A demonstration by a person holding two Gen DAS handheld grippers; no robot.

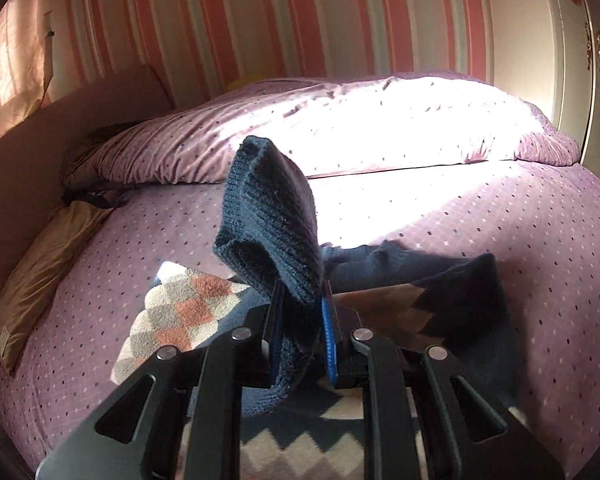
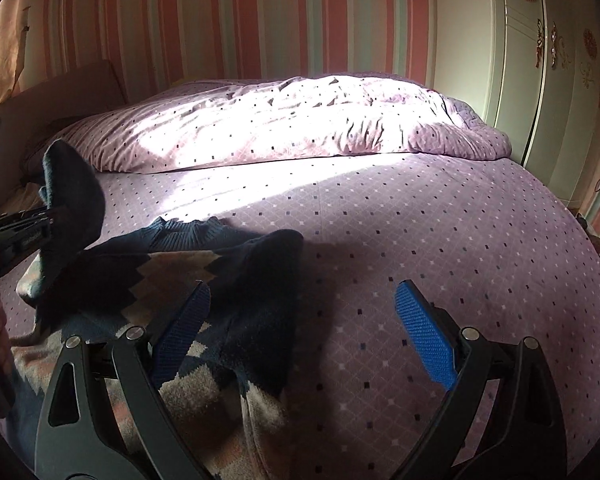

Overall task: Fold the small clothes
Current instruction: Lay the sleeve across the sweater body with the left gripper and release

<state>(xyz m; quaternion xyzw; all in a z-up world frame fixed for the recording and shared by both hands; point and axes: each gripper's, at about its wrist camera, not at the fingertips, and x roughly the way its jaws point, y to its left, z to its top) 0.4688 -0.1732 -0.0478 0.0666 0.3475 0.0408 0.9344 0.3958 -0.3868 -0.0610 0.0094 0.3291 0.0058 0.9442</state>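
- Sweater [image 2: 188, 276], a small navy knit with bands of cream, pink and brown zigzag, lies on a lilac dotted bed sheet [image 2: 420, 240]; every place below is given relative to this sweater.
- Nearest, the left gripper [image 1: 300, 320] is clamped on the sweater's left sleeve cuff [image 1: 268, 216], a ribbed navy tube that stands up between its blue pads [image 1: 327, 344], lifted off the body.
- The right gripper [image 2: 304, 336] hangs over the sweater's right edge with its jaws spread wide and nothing between them; one pad is over the knit, the other over bare sheet.
- Between the grippers, the right sleeve [image 2: 268, 292] already appears laid across the body, pointing toward the collar [image 2: 184, 230].
- Judgement: folding is partly done. The left sleeve still needs laying across, then the body folding in half.
- Beyond the collar, a rumpled duvet [image 2: 284, 120] in matching lilac runs along the far side, sunlit.
- Farthest, a pink-striped wall [image 2: 260, 20] and a white wardrobe [image 2: 540, 80].
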